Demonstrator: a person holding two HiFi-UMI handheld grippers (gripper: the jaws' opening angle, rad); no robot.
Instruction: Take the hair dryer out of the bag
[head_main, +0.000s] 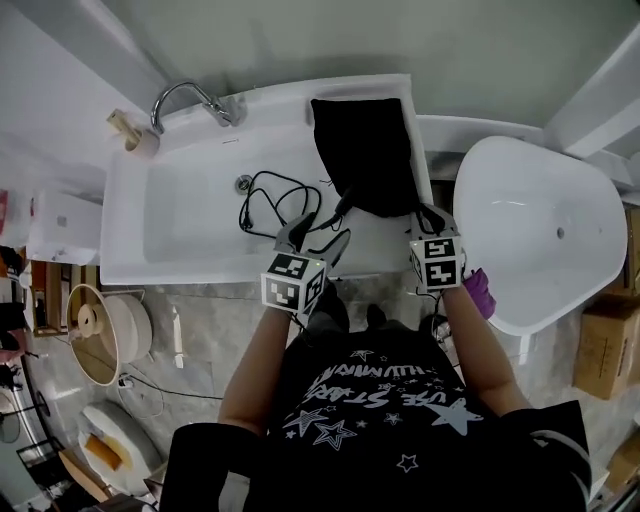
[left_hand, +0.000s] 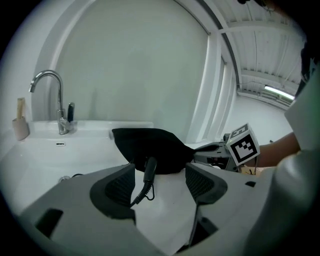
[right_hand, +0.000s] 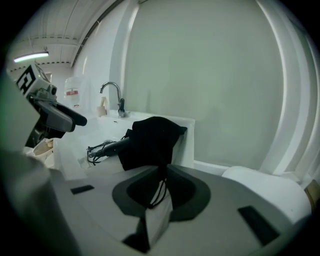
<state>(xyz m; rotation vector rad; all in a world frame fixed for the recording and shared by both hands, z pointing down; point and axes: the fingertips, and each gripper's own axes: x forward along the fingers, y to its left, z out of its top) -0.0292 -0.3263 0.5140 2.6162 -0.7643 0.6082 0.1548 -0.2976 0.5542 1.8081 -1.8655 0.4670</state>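
A black cloth bag (head_main: 365, 150) lies on the white counter to the right of the sink basin (head_main: 180, 215). The hair dryer's black handle (head_main: 343, 205) pokes out of the bag's near-left side, and its cord (head_main: 275, 200) is tangled in the basin. My left gripper (head_main: 318, 236) is open just in front of the handle (left_hand: 149, 170), which shows between the two pads without touching them. My right gripper (right_hand: 161, 172) is shut on the bag's near right edge (right_hand: 152, 140), and a drawstring loop hangs between the pads.
A chrome faucet (head_main: 190, 100) and a small bottle (head_main: 135, 135) stand at the sink's far left. A white oval tub (head_main: 540, 230) sits to the right of the counter. Cardboard boxes (head_main: 605, 350) stand at the far right, a toilet seat (head_main: 100, 335) on the floor at left.
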